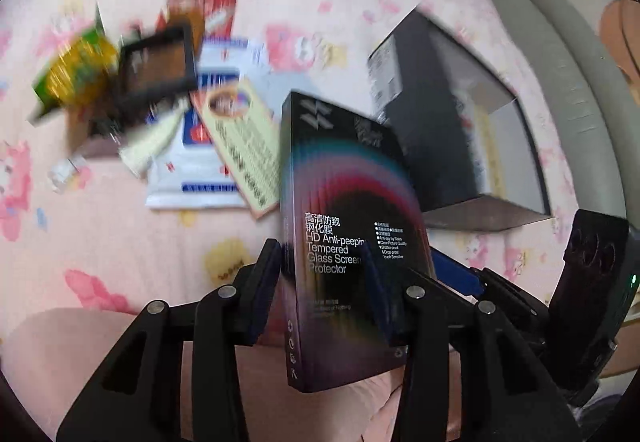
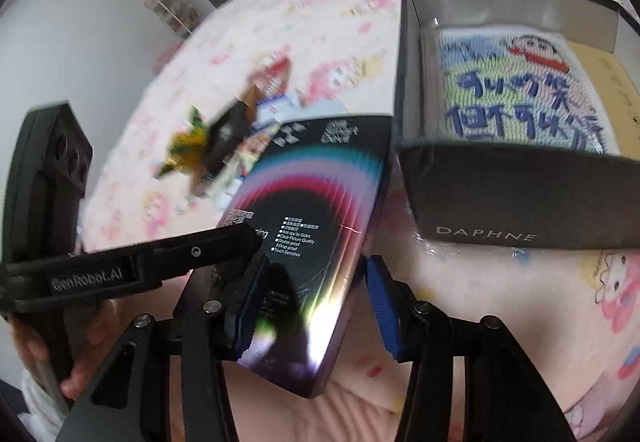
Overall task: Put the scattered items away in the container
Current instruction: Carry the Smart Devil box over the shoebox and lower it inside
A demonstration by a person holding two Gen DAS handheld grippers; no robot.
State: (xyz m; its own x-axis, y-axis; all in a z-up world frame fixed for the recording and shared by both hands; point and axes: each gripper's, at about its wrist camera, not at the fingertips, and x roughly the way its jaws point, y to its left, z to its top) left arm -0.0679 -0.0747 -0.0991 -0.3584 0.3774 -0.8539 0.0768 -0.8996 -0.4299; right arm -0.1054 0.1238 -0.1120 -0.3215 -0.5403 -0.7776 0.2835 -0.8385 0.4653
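A dark screen protector box [image 1: 348,226] with rainbow arcs stands tilted above the pink bedsheet. My left gripper [image 1: 320,248] is shut on it, one finger on its printed face and one behind. In the right wrist view the same box [image 2: 320,202] lies between the fingers of my right gripper [image 2: 318,262], which stands open; its left pad [image 2: 252,302] hovers over the face and its right pad [image 2: 380,302] sits beside the edge. The dark DAPHNE container [image 2: 520,194] lies open just right of the box, with a cartoon card [image 2: 512,90] inside.
A blurred pile lies on the sheet: a green-gold packet [image 1: 76,70], a black framed square [image 1: 160,62], a white-blue pouch [image 1: 192,170], a yellow tag [image 1: 244,146] and a red carton [image 1: 218,10]. A grey padded bed edge [image 1: 560,54] runs behind the container. A hand [image 2: 92,330] holds the left gripper.
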